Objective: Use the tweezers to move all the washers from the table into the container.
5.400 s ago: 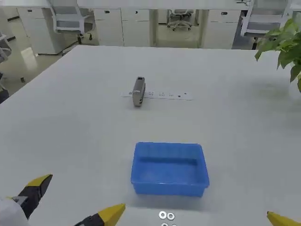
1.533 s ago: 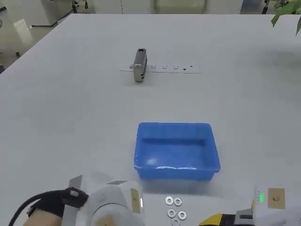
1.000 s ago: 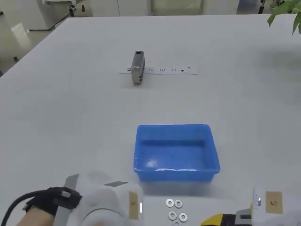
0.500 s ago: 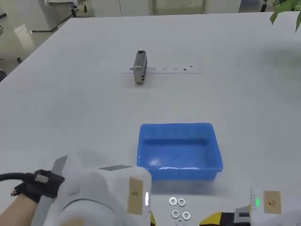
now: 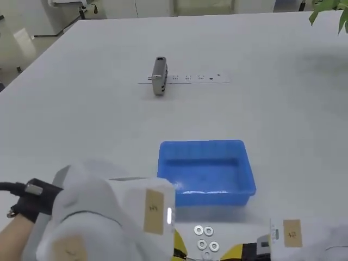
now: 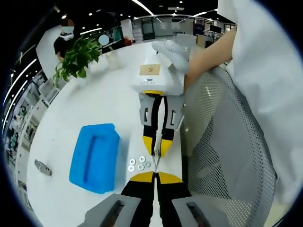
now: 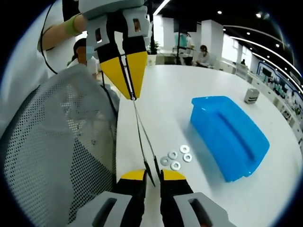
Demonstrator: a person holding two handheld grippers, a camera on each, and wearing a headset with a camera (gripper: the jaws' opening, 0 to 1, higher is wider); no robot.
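An empty blue container (image 5: 209,197) stands on the white table. Several metal washers (image 5: 205,239) lie in a cluster just in front of it, near the table's front edge. The washers (image 6: 139,164) and the container (image 6: 78,161) also show in the left gripper view. Thin tweezers (image 7: 140,137) span between the two grippers. My left gripper (image 6: 155,174) is shut on one end. My right gripper (image 7: 153,174) is shut on the other end, where the two legs spread. In the right gripper view the left gripper (image 7: 131,92) faces mine, beside the washers (image 7: 175,158) and container (image 7: 213,142).
A grey plug block (image 5: 159,75) sits on a flush socket strip (image 5: 196,79) at mid table. Plant leaves (image 5: 329,11) hang at the far right. A mesh chair back (image 6: 227,142) stands close behind the table's front edge. People stand far off in the office.
The left gripper has come in from the lower left toward the right gripper. Five seconds ago the jaws stood open and apart; now both are shut near the washers.
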